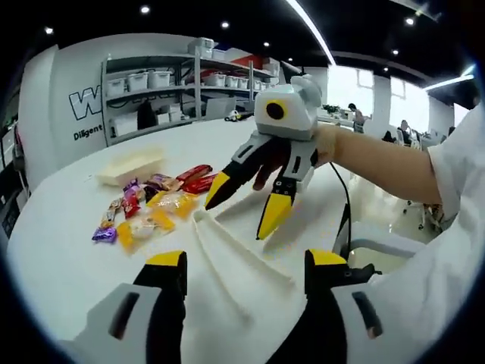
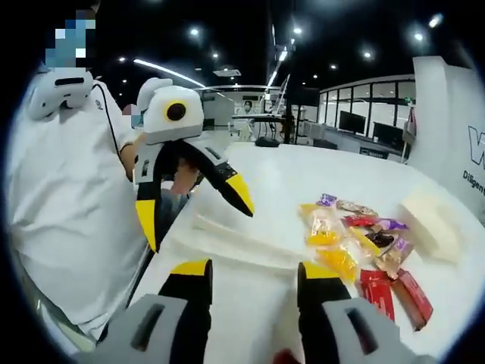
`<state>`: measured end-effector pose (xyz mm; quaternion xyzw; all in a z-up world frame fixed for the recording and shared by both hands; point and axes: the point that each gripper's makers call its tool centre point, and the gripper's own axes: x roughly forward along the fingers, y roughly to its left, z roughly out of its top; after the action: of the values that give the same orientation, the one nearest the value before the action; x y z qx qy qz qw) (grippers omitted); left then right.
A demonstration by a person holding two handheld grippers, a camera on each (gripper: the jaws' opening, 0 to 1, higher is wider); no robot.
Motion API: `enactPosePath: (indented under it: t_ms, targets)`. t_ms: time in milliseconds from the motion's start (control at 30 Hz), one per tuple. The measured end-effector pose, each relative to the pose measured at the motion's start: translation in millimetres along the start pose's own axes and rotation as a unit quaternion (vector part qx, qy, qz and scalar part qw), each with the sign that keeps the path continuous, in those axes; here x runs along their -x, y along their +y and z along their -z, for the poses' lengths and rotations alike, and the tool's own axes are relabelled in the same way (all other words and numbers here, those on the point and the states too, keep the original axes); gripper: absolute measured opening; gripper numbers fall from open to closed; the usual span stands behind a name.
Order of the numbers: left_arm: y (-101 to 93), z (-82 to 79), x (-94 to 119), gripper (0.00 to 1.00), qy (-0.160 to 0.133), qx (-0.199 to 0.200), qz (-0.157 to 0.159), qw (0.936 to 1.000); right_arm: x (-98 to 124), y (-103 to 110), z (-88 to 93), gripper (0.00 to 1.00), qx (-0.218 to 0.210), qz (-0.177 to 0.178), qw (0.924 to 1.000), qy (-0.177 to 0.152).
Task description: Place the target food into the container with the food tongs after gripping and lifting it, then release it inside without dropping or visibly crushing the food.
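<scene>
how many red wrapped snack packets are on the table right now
2 that I can tell: two red packets side by side at the near end of the snack pile. More red may be hidden among overlapping wrappers.

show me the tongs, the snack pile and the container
tongs [image 1: 227, 254]: left gripper view, on the near white arm.
snack pile [image 1: 155, 205]: left gripper view, on a yellow packet mid-pile.
container [image 1: 130, 166]: left gripper view, on its pale side wall.
</scene>
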<state>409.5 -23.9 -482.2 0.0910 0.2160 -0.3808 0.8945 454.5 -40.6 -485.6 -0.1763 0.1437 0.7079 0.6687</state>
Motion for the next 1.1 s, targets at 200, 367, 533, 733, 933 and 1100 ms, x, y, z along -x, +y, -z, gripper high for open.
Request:
enactPosePath:
  t_ms: [200, 367, 533, 733, 933, 1100]
  targets:
    - [-5.5, 6.0, -3, 0.57, 0.011, -0.001, 0.009, 0.9999, -3, -8, 0.4, 0.45, 0.004, 0.001, 1.0, 0.004]
    - [-5.0, 8.8, -3, 0.53, 0.017, -0.004, 0.008, 0.9998, -7, -15, 3.9, 0.46, 0.002, -0.001, 1.0, 0.009]
    - [-4.1, 12.7, -5, 0.5, 0.025, -0.006, 0.011, 0.9996, -11, -15, 7.0, 0.47, -0.007, -0.009, 0.9999, 0.009]
    - [-3.8, 16.2, -5, 0.46, 0.034, -0.007, 0.015, 0.9993, -12, -14, 8.8, 0.43, -0.016, -0.019, 0.9997, 0.008]
    - [-3.3, 18.2, -5, 0.45, 0.04, -0.006, 0.019, 0.999, -9, -12, 7.3, 0.41, -0.016, -0.02, 0.9997, 0.002]
    - [0.5, 18.9, -1, 0.43, 0.044, -0.005, 0.02, 0.9988, -4, -14, 11.4, 0.38, -0.023, -0.013, 0.9997, 0.003]
